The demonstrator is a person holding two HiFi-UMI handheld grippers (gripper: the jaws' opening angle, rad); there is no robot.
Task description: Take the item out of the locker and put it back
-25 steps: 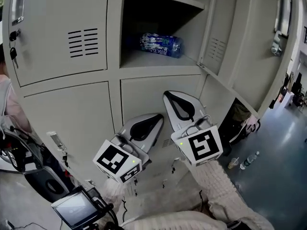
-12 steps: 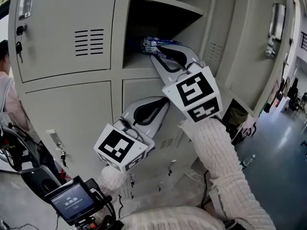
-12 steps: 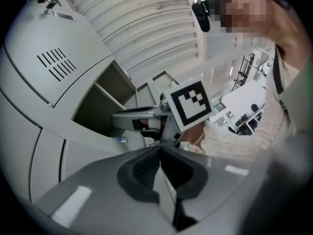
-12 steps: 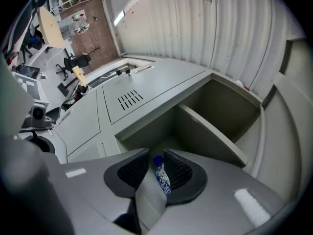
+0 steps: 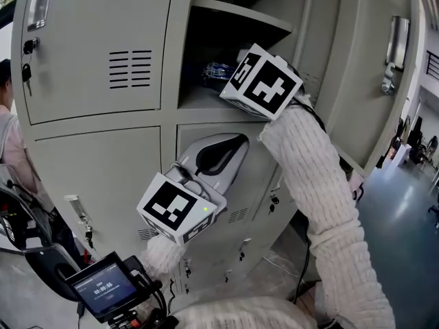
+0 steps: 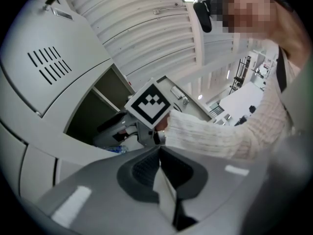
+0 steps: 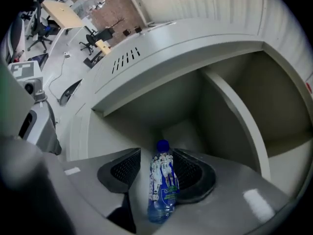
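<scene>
Right tool point(image 7: 164, 156): jaws just been opening, partway apart, bottle point(image 7: 163, 185) between them inside the locker point(image 7: 195, 48), unclamped. Left tool point(image 6: 159, 163): jaws together, empty.

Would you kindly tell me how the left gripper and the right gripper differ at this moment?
On the right gripper the fingers stand apart, having just opened, with the water bottle between them; on the left gripper they are shut on nothing. The right gripper reaches into the open locker compartment; the left gripper hangs lower, outside it. Both are grey and hand-held.
</scene>
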